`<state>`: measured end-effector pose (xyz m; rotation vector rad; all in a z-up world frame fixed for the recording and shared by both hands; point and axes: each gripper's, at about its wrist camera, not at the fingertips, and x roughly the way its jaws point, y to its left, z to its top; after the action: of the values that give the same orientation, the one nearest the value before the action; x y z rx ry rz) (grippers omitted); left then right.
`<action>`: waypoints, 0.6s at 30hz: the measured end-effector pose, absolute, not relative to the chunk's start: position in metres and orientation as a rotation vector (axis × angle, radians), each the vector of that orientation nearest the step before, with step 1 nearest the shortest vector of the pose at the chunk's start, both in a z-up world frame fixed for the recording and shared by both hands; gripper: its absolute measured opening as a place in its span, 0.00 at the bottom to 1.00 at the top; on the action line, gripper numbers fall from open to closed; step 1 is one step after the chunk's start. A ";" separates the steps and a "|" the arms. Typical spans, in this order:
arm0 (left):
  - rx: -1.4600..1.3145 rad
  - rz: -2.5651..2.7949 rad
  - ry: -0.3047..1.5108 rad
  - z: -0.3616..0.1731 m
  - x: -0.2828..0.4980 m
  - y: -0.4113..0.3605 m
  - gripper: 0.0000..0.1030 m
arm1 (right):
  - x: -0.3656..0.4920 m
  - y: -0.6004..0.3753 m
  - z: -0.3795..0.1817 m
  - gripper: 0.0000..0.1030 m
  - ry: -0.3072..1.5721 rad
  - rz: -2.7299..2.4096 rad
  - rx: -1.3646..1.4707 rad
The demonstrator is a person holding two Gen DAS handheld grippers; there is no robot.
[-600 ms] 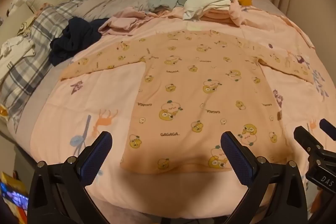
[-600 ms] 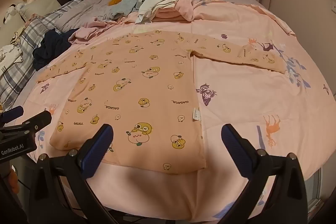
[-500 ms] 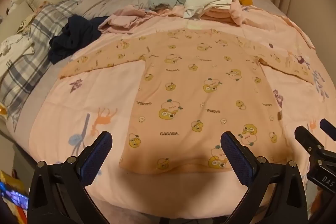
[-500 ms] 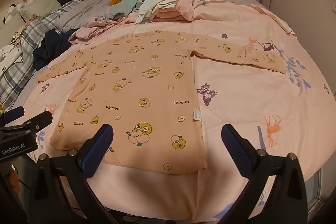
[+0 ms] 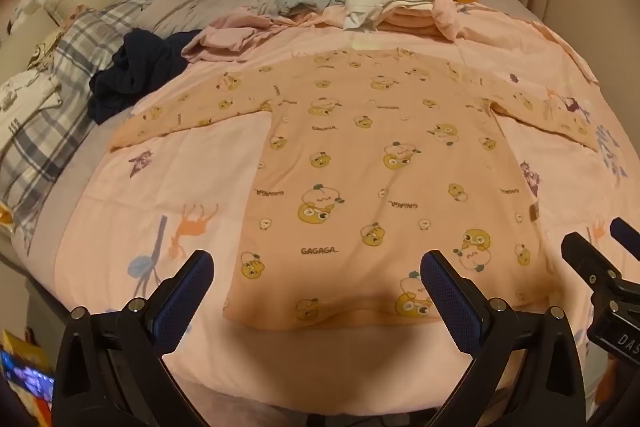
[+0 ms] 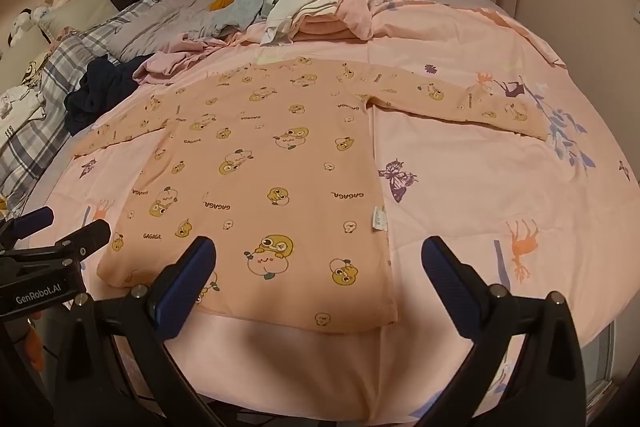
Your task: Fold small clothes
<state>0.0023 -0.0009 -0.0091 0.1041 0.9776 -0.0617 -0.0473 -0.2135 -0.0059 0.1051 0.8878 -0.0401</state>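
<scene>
Peach shirt (image 5: pixel 372 167) lies flat, unfolded; left gripper (image 5: pixel 316 287) and right gripper (image 6: pixel 320 279) both spread, empty, near its hem; each should pinch one sleeve, at 10 and 2 o'clock, folding inward

Left wrist view: the peach long-sleeved top (image 5: pixel 376 171) sits marginally lower toward 6 o'clock than before, the camera having shifted slightly. Right wrist view shows no discernible change.
</scene>
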 end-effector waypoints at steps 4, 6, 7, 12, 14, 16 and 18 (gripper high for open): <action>0.106 -0.059 0.982 -0.011 0.002 -0.003 0.99 | -0.048 -0.212 -0.007 1.00 0.891 -0.033 0.104; 0.108 -0.059 0.981 -0.010 0.001 -0.004 0.99 | -0.048 -0.211 -0.007 1.00 0.893 -0.031 0.102; 0.107 -0.060 0.982 -0.010 0.001 -0.004 0.99 | -0.048 -0.210 -0.007 1.00 0.893 -0.032 0.102; 0.107 -0.062 0.983 -0.010 0.001 -0.004 0.99 | -0.049 -0.209 -0.008 1.00 0.896 -0.034 0.101; 0.107 -0.063 0.982 -0.010 0.001 -0.004 0.99 | -0.049 -0.209 -0.009 1.00 0.897 -0.035 0.102; 0.105 -0.065 0.985 -0.011 0.000 -0.005 0.99 | -0.049 -0.209 -0.009 1.00 0.898 -0.034 0.104; 0.105 -0.066 0.985 -0.011 0.000 -0.005 0.99 | -0.049 -0.209 -0.010 1.00 0.900 -0.034 0.103</action>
<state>-0.0004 -0.0050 -0.0110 0.1049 0.9852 -0.0658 -0.0494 -0.2092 -0.0096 0.1031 0.8998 -0.0342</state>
